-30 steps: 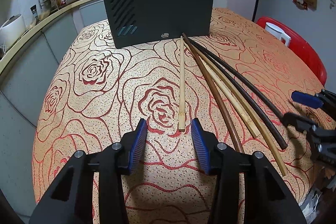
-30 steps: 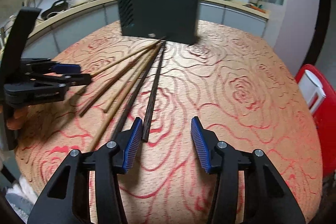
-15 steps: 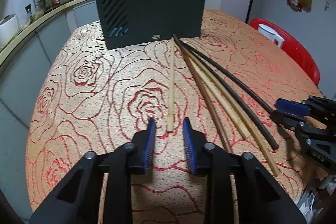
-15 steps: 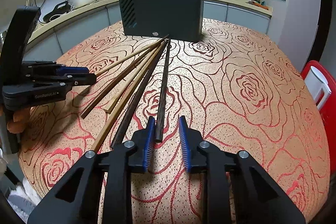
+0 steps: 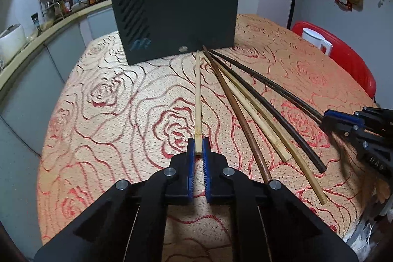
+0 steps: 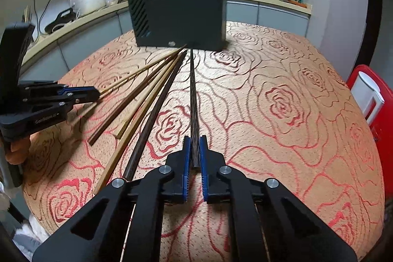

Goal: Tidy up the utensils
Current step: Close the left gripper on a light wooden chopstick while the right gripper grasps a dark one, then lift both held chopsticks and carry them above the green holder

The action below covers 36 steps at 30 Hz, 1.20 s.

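Left wrist view: tabletop (image 5: 98,100) under a rose-pattern cloth carries everything. Landmark is the black utensil holder (image 5: 176,23), upright at the far side, already stocked with a few sticks poking out the top. Probably the drop target, so the loose ones get fed in from its front.

Loose chopsticks fan out from the holder's front face, tips bunched near its base, butt ends spreading toward the cameras. That layout leaves each butt end free for a side pinch.

Left claw (image 5: 198,146) has just been closing and now pinches the butt end of the pale bamboo chopstick (image 5: 198,100), leftmost of the fan, tip aimed at the holder's base. Stick seems flat on the cloth, not lifted yet as far as I can tell.

Right claw (image 6: 194,151) has likewise just been closing and clamps the butt end of the dark chopstick (image 6: 193,100), rightmost of the fan, also pointing at the holder.

Between them lie four more: a brown stick (image 5: 235,109), two bamboo sticks (image 5: 255,114), another dark stick (image 5: 270,109). Outer sticks first likely keeps the two claws well apart.

End grip means long lever; expect droop or swivel on lift.
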Motion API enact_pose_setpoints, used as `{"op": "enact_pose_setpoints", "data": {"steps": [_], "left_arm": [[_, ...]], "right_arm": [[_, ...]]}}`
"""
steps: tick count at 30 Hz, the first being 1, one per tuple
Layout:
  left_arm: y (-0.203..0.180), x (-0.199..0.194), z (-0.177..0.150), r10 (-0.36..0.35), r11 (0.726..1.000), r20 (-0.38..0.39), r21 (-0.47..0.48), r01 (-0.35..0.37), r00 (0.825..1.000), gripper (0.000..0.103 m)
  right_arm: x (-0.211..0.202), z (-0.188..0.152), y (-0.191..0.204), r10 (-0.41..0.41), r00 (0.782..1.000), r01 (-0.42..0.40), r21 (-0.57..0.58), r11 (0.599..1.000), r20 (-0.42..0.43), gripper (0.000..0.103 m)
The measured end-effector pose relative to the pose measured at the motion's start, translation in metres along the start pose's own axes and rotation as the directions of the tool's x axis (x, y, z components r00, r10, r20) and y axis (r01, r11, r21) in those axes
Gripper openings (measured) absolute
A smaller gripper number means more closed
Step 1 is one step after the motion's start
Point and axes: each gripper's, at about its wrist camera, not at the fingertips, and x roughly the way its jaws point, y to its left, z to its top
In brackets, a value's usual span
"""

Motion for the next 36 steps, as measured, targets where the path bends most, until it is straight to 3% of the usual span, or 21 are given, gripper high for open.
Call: {"op": "enact_pose_setpoints", "data": {"steps": [10, 21, 29, 36], "left_arm": [[0.013, -0.062, 0.015, 0.069, 0.998, 0.143, -0.005, -0.069, 0.987, 0.006], [0.028, -0.138, 0.053, 0.114, 0.993, 0.333, -0.002, -0.12, 0.936, 0.006], [0.036, -0.145, 0.075, 0.106, 0.994, 0.357, -0.011, -0.109, 0.928, 0.006], [0.04, -0.152, 0.094, 0.092, 0.995, 0.368, -0.005, -0.097, 0.925, 0.006]], "right_arm": [[-0.049, 0.025, -0.016, 0.003, 0.992, -0.009, 0.041, 0.999, 0.128, 0.008], [-0.098, 0.072, -0.028, 0.017, 0.954, -0.035, 0.053, 0.998, 0.3, 0.008], [-0.113, 0.106, -0.028, 0.058, 0.933, -0.077, 0.039, 0.996, 0.356, 0.008], [-0.115, 0.13, -0.027, 0.077, 0.927, -0.097, 0.037, 0.995, 0.367, 0.008]]}}
